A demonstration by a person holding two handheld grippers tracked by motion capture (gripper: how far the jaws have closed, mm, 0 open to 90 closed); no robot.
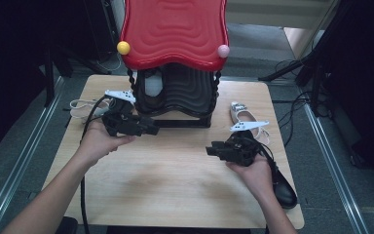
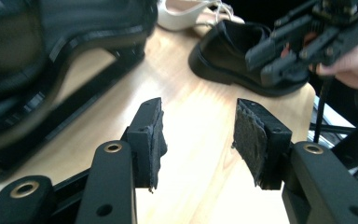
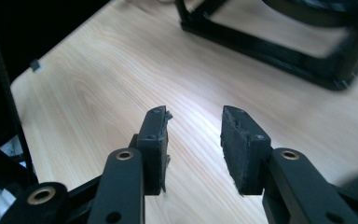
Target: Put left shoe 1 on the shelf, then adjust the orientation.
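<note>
Both grippers hover over bare wood, jaws spread, nothing between them — the left gripper [image 1: 152, 127] at nine o'clock, the right gripper [image 1: 212, 149] at three. The black shoe [image 1: 282, 185] lies at four o'clock by the right hand, unobstructed. The red-topped rack [image 1: 175, 29] looms at twelve. The left gripper view shows the shoe's opening; the high view shows a white sandal [image 1: 85, 107] at ten.

No readable text, labels, brands, numbers or signs anywhere.
</note>
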